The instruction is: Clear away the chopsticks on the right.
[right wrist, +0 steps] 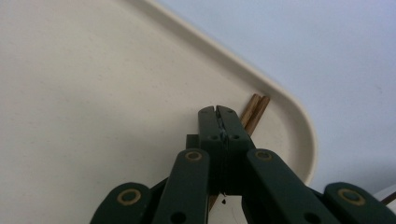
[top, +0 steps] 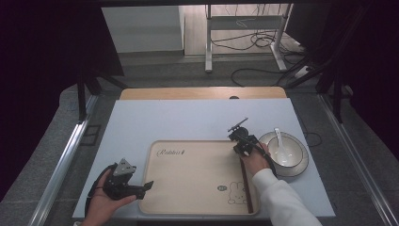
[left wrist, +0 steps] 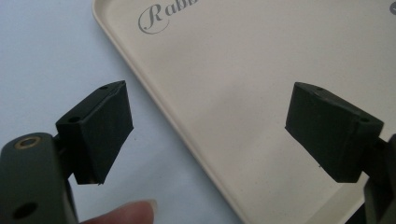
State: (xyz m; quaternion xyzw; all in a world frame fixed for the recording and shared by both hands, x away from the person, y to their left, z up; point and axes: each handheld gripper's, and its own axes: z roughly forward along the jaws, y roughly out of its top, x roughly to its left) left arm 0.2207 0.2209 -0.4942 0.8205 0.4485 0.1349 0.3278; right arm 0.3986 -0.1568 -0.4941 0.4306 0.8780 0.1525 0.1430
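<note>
Right gripper [right wrist: 219, 111], jaws pressed together, clamps brown wooden chopsticks [right wrist: 254, 114] near the cream plastic tray's [right wrist: 299, 121] rounded corner, plain in its own view. Left gripper [left wrist: 208, 133] gapes wide over the tray's lower-left edge. High view shows the chopsticks [top: 246, 186] running lengthwise along the tray's right rim, toward the frame's bottom.

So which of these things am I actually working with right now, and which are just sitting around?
In play:
- right gripper, jaws together over the chopsticks
- chopsticks, along the tray's right edge
- tray

Lying about:
- bowl with spoon, on a plate right of the tray
- left gripper, open, holding nothing
- floor cables
</note>
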